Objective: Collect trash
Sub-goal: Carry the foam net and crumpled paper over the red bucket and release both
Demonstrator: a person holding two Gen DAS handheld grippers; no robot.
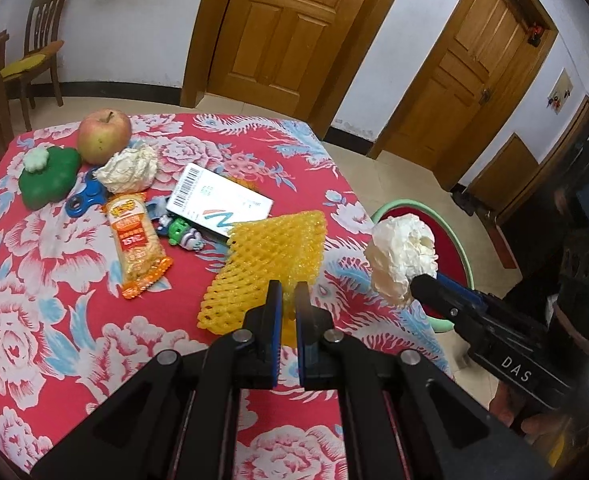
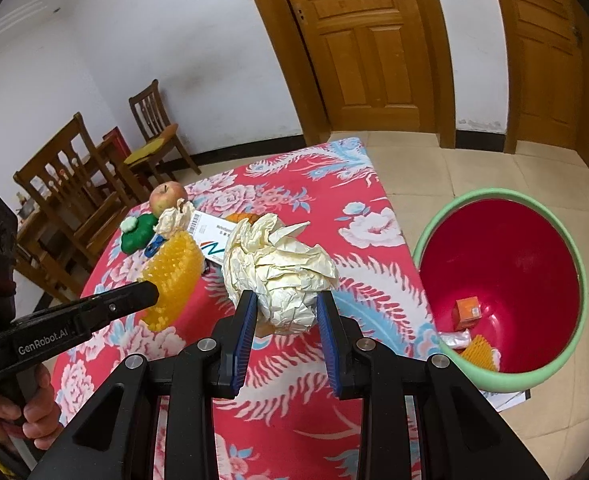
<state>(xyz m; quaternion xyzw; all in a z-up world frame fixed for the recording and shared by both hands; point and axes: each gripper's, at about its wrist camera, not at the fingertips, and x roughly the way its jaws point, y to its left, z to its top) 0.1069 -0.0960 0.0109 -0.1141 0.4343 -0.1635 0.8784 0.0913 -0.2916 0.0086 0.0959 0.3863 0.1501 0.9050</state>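
My right gripper is shut on a crumpled ball of cream paper, held above the table's right part; the ball also shows in the left wrist view. My left gripper is shut on the near edge of a yellow foam fruit net, which also shows in the right wrist view. A red bin with a green rim stands on the floor right of the table, holding an orange box and other scraps. A second paper ball and an orange snack wrapper lie on the table.
On the red floral tablecloth lie an apple, a green toy, a blue spinner, a white card and a small figure. Wooden chairs stand at the left, doors behind.
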